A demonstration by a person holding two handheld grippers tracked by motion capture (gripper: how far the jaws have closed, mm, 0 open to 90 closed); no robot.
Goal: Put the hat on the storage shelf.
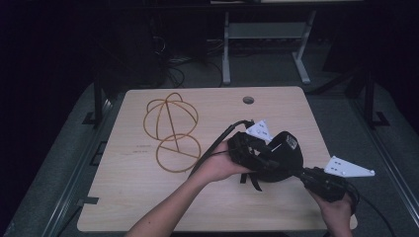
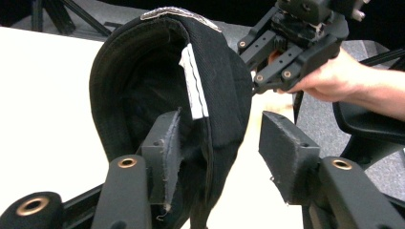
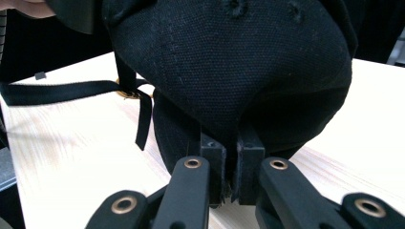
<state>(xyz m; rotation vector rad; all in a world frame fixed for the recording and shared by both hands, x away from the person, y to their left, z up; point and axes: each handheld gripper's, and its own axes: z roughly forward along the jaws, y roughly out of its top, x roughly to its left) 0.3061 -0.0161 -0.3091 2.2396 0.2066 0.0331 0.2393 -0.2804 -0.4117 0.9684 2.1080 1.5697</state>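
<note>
Black cloth: a cap (image 1: 276, 159) is held up just above the wooden worktop (image 1: 148, 197), near its right side. The right tool (image 3: 231, 183) is pinching a fold of the cap's cloth. The left tool (image 2: 217, 148) is spread, with the cap's edge loose between its pads. The cap lies roughly level between the tools, its hollow side facing the left one. The wire stand (image 1: 170, 131) waits untouched, so the job looks partway done.

cap (image 3: 248, 71) is matt black woven cloth w/ visible stitching, white fabric label inside. strap (image 3: 62, 90) looks like flat webbing w/ a brass-ish buckle. table (image 1: 276, 113) = pale wood-grain laminate, smooth. fingers (image 2: 286, 152) are matt black plastic, pads rough-ish, brass rivets. wire frame (image 1: 170, 131) is thin, golden, slightly shiny.
</note>
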